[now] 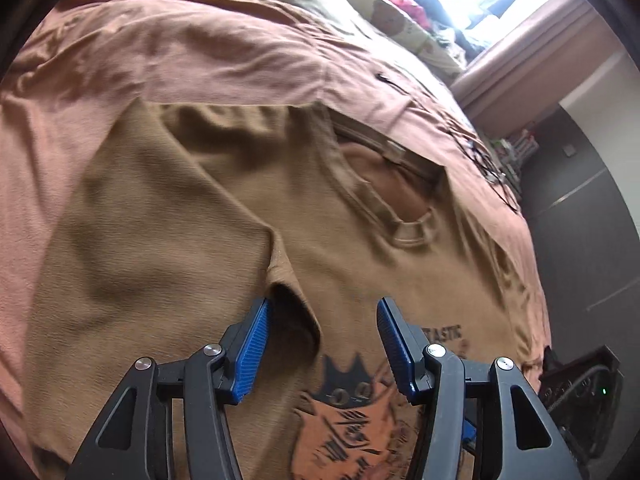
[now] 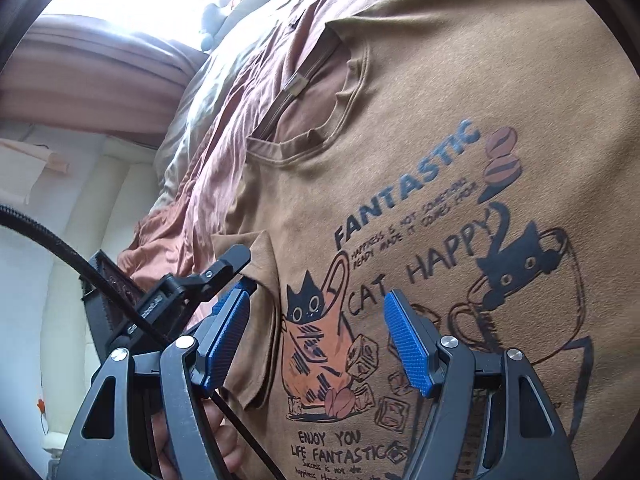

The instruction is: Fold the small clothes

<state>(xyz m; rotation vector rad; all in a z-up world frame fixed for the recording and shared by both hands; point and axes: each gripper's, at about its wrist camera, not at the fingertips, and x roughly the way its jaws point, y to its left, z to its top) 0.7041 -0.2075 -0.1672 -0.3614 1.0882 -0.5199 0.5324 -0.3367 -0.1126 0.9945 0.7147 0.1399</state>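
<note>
A brown T-shirt (image 1: 168, 248) with a cat print (image 2: 432, 240) lies front-up on a rust-coloured bedsheet (image 1: 160, 48). Its neck opening (image 2: 320, 112) points toward the window. One sleeve (image 2: 256, 320) is folded inward over the body. My left gripper (image 1: 324, 320) is open low over the shirt, with a raised fold of that sleeve (image 1: 288, 296) just inside its left finger. My right gripper (image 2: 316, 300) is open over the small cat in the print, with nothing between its fingers. The left gripper (image 2: 192, 284) shows from the side at the sleeve edge in the right wrist view.
Olive patterned bedding (image 1: 320, 4) lies past the sheet, under a bright window with pink curtains (image 2: 88, 64). The bed edge drops to a dark floor (image 1: 580, 220). A hand (image 2: 216, 432) and a black cable (image 2: 52, 240) are near the right gripper.
</note>
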